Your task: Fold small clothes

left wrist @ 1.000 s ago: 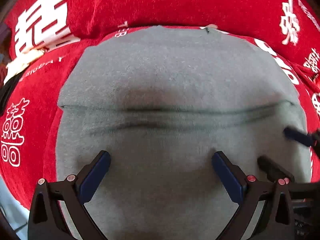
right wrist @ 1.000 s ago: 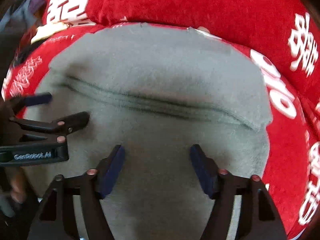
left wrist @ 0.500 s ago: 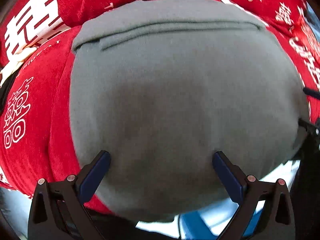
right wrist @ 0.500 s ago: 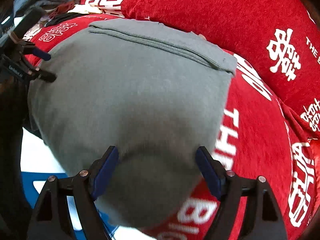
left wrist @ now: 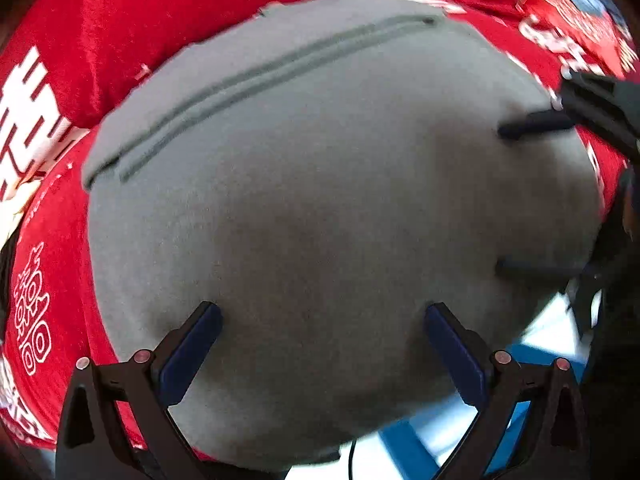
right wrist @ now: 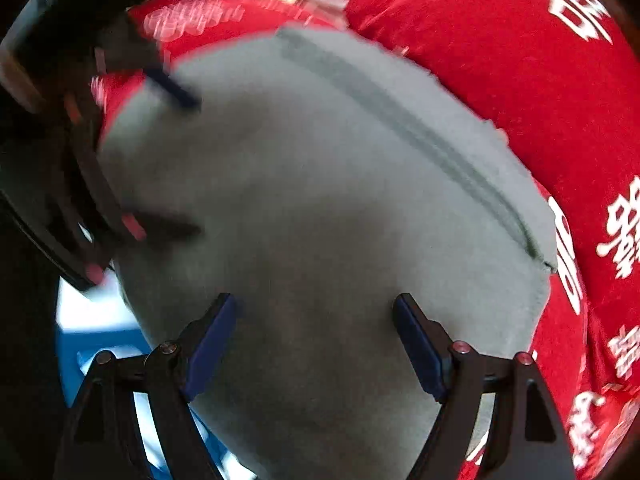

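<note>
Two close fisheye views, looking steeply down along each gripper onto a folded grey garment (left wrist: 320, 208). Lying flat on a red cloth (left wrist: 100, 52) printed with white characters and lettering, filling most of both views. A double-stitched hem (left wrist: 272, 72) running diagonally near the garment's far edge, in the left wrist view rising from lower left to upper right, in the right wrist view (right wrist: 420, 136) slanting down toward the right. Near edge of the garment reaching the near edge of the red cloth, with a patch of blue and white (left wrist: 432, 436) showing beyond it, too small to identify.

Left gripper (left wrist: 320, 344) over the near part of the garment, its blue-padded fingers (left wrist: 188, 356) spread wide, nothing pinched between them. Whether the tips touch the fabric: cannot tell. Right gripper (right wrist: 316, 340) likewise over the garment's near part, fingers (right wrist: 420, 352) wide apart, with only flat fabric lying below the gap, none gripped.

Each gripper visible at the side of the other's view: right gripper's dark fingertips (left wrist: 532, 128) at the right edge of the left view, left gripper (right wrist: 172, 160) blurred at the left edge of the right view.
</note>
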The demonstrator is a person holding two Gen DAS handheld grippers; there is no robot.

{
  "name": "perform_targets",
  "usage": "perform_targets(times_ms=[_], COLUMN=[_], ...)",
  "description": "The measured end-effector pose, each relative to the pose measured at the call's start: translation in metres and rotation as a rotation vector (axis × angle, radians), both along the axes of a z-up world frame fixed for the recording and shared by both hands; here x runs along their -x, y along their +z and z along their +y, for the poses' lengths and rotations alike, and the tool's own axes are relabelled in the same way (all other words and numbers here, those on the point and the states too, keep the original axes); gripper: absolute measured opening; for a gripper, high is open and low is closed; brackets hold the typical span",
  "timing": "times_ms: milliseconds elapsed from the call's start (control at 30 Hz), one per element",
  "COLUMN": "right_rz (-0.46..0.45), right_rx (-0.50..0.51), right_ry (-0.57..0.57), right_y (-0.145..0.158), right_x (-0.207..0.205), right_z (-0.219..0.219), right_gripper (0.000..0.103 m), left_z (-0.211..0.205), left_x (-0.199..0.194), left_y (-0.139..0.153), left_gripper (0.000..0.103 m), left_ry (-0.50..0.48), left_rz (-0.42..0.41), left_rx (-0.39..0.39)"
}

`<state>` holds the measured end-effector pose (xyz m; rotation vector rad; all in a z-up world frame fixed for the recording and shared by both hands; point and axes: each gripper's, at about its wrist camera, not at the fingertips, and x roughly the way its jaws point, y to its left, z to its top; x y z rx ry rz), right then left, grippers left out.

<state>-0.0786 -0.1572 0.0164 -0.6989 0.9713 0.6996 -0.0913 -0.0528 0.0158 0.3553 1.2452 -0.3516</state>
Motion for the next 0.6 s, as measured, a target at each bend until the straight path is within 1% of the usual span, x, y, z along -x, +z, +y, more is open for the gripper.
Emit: perform_targets(times_ms=[33,100,200,233,267,300,333,367,433,467,500,533,600], right_rz=[-0.017,0.004,0.003,0.003,-0.014,-0.032,-0.056,-0.061,-0.036,-0.034,-0.046,-0.064,-0.064], right_rx=[-0.023,-0.022,-0.018,0.004,0.067,0.095,0.127,0.141,0.165,0.168,0.157,0.121,0.009], right_ry=[0.003,-0.019,-0.041,-0.04,-0.026,-0.006,0.019,0.02,-0.009,-0.025,-0.037,-0.05,-0.085], right_y=[0.0,-0.004,-0.007,-0.009,-0.015,-0.017,-0.019,-0.016,-0.012,-0.007,-0.001,0.009,0.026], right_x=[0.005,0.007,0.016,0.021,0.027,0.032,0.04,0.041,0.04,0.049,0.046,0.044,0.032], right_z=[-0.006,-0.022,-0.055,-0.065,-0.072,-0.077,-0.08,-0.084,-0.082,-0.077,-0.073,-0.07,-0.065], right_gripper=[0.084,0.086,0.088,0.089,0.09,0.09,0.09,0.09,0.091,0.091,0.091,0.091,0.091], left_z=[0.006,0.02,0.034,0.038,0.04,0.04,0.038,0.034,0.027,0.025,0.022,0.019,0.013], left_x=[0.004,0.014,0.023,0.025,0.027,0.03,0.033,0.036,0.041,0.04,0.038,0.034,0.02], left_y=[-0.002,-0.007,-0.012,-0.014,-0.018,-0.023,-0.026,-0.027,-0.025,-0.02,-0.011,-0.002,0.017], left_gripper=[0.103,0.103,0.102,0.102,0.102,0.102,0.102,0.102,0.102,0.102,0.102,0.102,0.102], left_ry=[0.003,0.012,0.021,0.017,0.013,-0.001,-0.018,-0.041,-0.049,-0.042,-0.033,-0.023,0.012], left_rz=[0.009,0.023,0.066,0.078,0.092,0.103,0.1,0.093,0.089,0.076,0.049,0.02,-0.049], left_rx=[-0.006,-0.02,-0.042,-0.061,-0.097,-0.149,-0.184,-0.217,-0.239,-0.236,-0.214,-0.186,-0.126])
